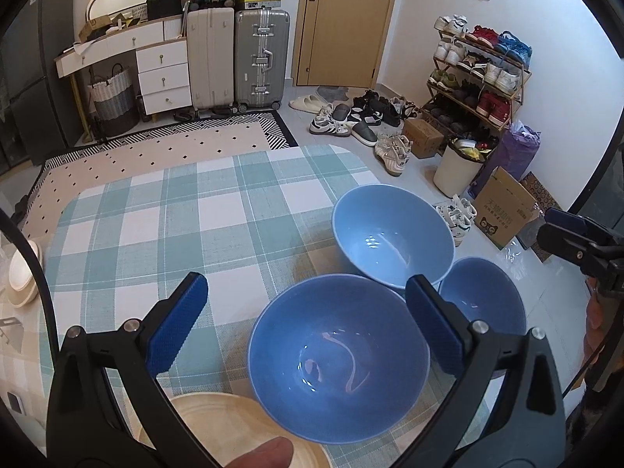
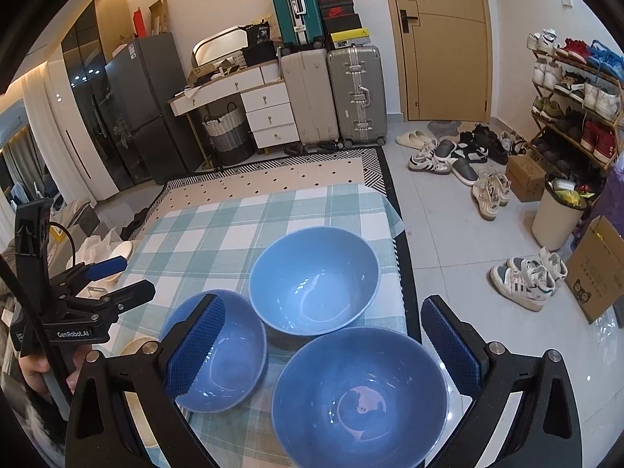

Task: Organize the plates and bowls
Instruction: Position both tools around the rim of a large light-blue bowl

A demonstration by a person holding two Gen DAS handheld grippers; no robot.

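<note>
Left wrist view: left claw [image 1: 306, 292] spread wide, nothing held, hanging just above the left bowl [image 1: 339, 358]. Rim of that bowl close under the right finger, with most of the bowl between the jaws. Far bowl [image 1: 390, 234] beyond it and to the right, touching or nearly touching. Right bowl [image 1: 483, 300] partly hidden behind the right finger. Beige plate [image 1: 234, 429] at the bottom edge, nearer the camera than the left bowl, tucked close against it, with a thumb [image 1: 269, 452] showing in front.

Right wrist view: right claw [image 2: 325, 327] also wide and empty, poised over the right bowl [image 2: 358, 397]. Left bowl [image 2: 222, 366] behind the left finger, far bowl [image 2: 316, 277] straight ahead between the fingers. All three bowls upright, mouths up, clustered on the checked cloth [image 2: 218, 234] near the table's right edge. Left claw [image 2: 132, 277] seen off to the left, jaws apart.

No long axis to align with on a round bowl; any rim point serves. Probably a nesting step to come: left claw nearer the left bowl, right claw nearer the right bowl, far bowl about equally reachable. Tight clustering leaves little room for a finger between the walls, so a risk of nudging a neighbour.
</note>
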